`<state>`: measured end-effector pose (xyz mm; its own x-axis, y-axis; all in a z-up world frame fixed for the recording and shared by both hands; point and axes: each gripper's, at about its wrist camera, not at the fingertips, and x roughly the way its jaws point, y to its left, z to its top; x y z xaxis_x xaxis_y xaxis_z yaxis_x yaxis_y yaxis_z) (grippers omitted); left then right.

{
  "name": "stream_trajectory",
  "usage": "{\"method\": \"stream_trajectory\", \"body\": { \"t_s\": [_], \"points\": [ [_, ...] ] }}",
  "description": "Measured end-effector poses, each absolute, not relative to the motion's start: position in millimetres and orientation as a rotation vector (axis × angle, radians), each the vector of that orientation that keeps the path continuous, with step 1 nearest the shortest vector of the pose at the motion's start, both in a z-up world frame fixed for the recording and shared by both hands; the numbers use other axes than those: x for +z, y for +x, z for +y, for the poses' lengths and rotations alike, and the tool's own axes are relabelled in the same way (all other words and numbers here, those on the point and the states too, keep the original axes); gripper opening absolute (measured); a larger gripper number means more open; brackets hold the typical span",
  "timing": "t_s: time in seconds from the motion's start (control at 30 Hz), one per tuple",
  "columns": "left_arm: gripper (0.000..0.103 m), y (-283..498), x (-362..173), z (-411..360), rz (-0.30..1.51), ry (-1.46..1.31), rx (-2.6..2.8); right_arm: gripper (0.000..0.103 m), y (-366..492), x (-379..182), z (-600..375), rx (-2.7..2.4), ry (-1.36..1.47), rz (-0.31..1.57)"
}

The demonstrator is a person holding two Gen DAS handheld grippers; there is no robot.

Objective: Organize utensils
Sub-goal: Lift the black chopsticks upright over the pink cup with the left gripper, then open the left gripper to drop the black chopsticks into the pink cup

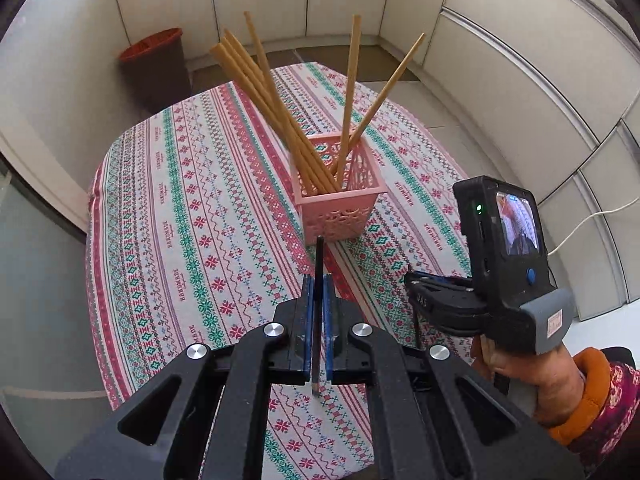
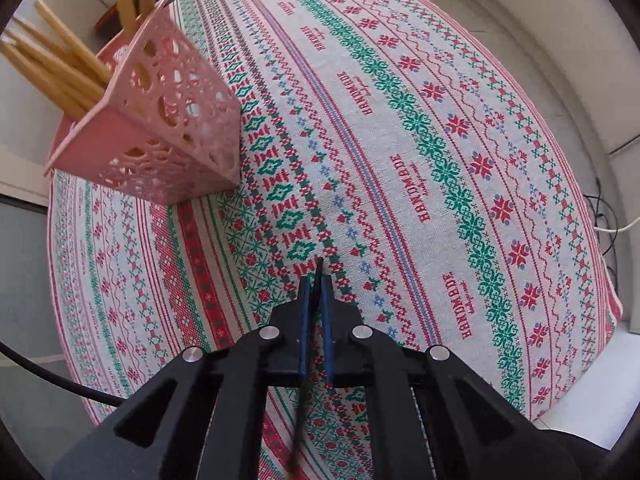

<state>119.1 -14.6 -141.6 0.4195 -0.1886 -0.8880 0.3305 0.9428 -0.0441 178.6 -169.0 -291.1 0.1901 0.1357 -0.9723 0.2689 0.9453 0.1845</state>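
A pink lattice basket [image 1: 340, 196] stands on the patterned tablecloth [image 1: 192, 220] and holds several wooden chopsticks [image 1: 276, 108] leaning out. My left gripper [image 1: 318, 284] is shut on a dark pencil [image 1: 319, 264], held above the cloth just short of the basket. The right gripper [image 1: 424, 284] shows at the right of the left wrist view, held by a hand. In the right wrist view the right gripper [image 2: 316, 284] is shut on another dark pencil [image 2: 318, 276], above the cloth, with the basket [image 2: 160, 120] to the upper left.
A brown bin with an orange rim [image 1: 154, 64] stands on the floor beyond the table. White cabinets [image 1: 500, 60] ring the room. A white cable [image 1: 588, 220] runs along the right wall. The table edge [image 2: 592, 280] drops off at right.
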Motion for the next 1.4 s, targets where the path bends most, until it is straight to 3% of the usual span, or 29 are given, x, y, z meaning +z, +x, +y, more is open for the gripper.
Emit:
{"method": "stream_trajectory", "body": {
  "t_s": [0.53,0.77,1.03,1.4],
  "points": [
    [0.003,97.9,-59.4,-31.2,0.837,0.027,-0.451,0.004,129.0,-68.9,-249.8,-0.026,0.352,0.76],
    [0.003,103.8,-21.4,-29.7,0.736,-0.027,-0.43,0.004,121.0,-7.7,-254.8,0.071,0.396,0.65],
    [0.003,125.3,17.2,-22.3,0.61,-0.073,-0.355,0.004,151.3,21.5,-236.5,0.163,0.394,0.598],
    [0.003,177.6,-14.2,-15.3,0.714,-0.111,-0.292,0.004,202.0,-18.7,-212.6,0.185,0.381,0.646]
  ]
}}
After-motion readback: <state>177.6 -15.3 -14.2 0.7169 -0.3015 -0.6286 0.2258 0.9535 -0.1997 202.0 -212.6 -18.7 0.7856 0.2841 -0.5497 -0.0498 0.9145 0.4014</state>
